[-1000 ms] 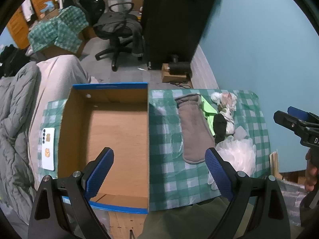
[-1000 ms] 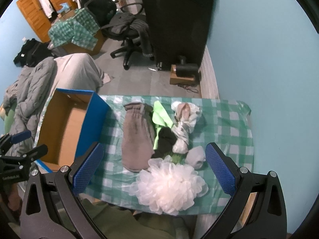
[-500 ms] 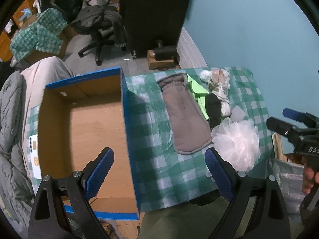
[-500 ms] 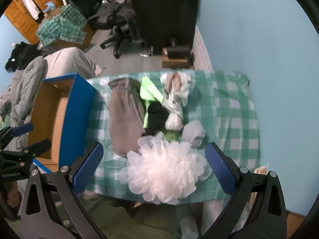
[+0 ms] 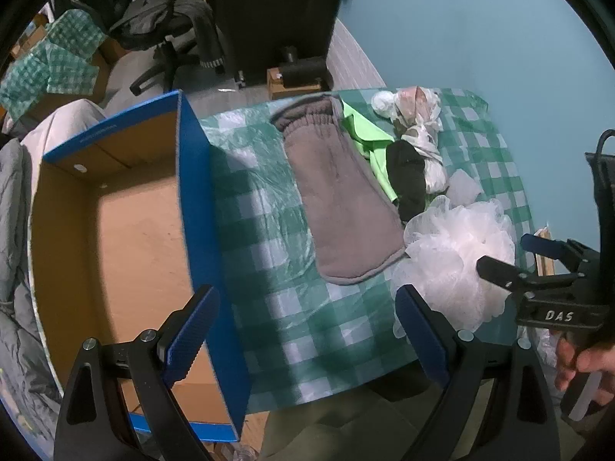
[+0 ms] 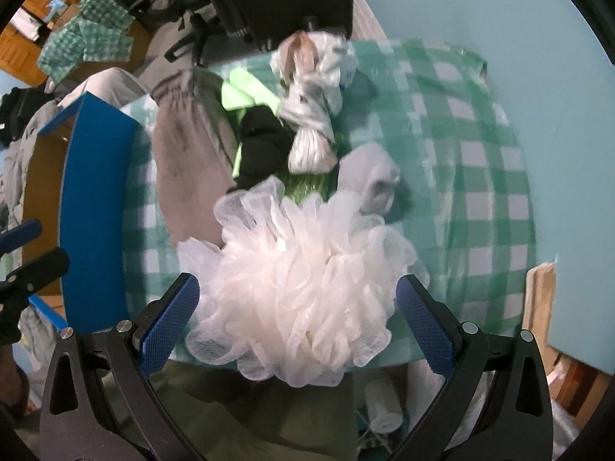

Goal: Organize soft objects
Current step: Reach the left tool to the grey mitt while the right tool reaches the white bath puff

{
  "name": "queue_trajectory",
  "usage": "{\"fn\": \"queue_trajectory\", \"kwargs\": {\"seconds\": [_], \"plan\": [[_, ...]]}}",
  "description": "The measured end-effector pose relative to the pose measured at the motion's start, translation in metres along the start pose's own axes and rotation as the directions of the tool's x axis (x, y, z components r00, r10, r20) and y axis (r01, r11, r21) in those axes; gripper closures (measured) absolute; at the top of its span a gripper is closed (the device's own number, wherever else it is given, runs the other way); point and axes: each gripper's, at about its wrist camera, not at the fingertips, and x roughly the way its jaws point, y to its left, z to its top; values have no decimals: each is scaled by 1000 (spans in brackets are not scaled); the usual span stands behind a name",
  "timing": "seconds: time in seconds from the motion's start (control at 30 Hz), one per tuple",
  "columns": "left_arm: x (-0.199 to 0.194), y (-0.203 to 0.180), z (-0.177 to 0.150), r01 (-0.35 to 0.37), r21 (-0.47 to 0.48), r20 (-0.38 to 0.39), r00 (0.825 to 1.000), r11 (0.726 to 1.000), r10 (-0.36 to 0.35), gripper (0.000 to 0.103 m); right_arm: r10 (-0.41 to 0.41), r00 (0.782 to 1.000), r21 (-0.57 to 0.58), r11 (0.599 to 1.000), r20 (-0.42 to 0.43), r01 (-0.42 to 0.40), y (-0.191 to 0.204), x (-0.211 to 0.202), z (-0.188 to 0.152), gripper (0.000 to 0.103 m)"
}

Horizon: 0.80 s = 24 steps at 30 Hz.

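A white mesh bath pouf [image 6: 300,288] lies at the near edge of the green checked tablecloth [image 6: 480,199]; it also shows in the left wrist view [image 5: 457,253]. My right gripper [image 6: 296,319] is open just above it, its fingers either side, not touching. Behind lie a grey mitten [image 5: 342,199], a green cloth [image 5: 365,134], a black sock [image 5: 407,176], a knotted white rag [image 6: 315,111] and a small grey pad [image 6: 369,176]. My left gripper [image 5: 307,330] is open and empty over the cloth beside the empty blue cardboard box [image 5: 115,238].
The table's near edge runs just below both grippers. A teal wall stands to the right. An office chair [image 5: 169,30] and a dark cabinet [image 5: 276,11] stand beyond the table. A grey duvet [image 5: 11,249] lies left of the box.
My right gripper has come down and forward onto the pouf, which now fills the space between its fingers. My left gripper has shifted right, from over the box toward the tablecloth.
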Motion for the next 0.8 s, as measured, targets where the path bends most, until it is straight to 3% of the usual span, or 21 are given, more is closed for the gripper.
{"fn": "queue_trajectory", "kwargs": {"seconds": [0.43, 0.8], "plan": [[38, -13, 1, -3, 9, -53, 999, 1000, 4, 9, 19, 996, 5, 1000, -88, -19, -8, 51, -10, 2], [65, -9, 9, 2, -33, -85, 996, 999, -5, 9, 14, 995, -19, 1000, -100, -16, -14, 79, -16, 2]]}}
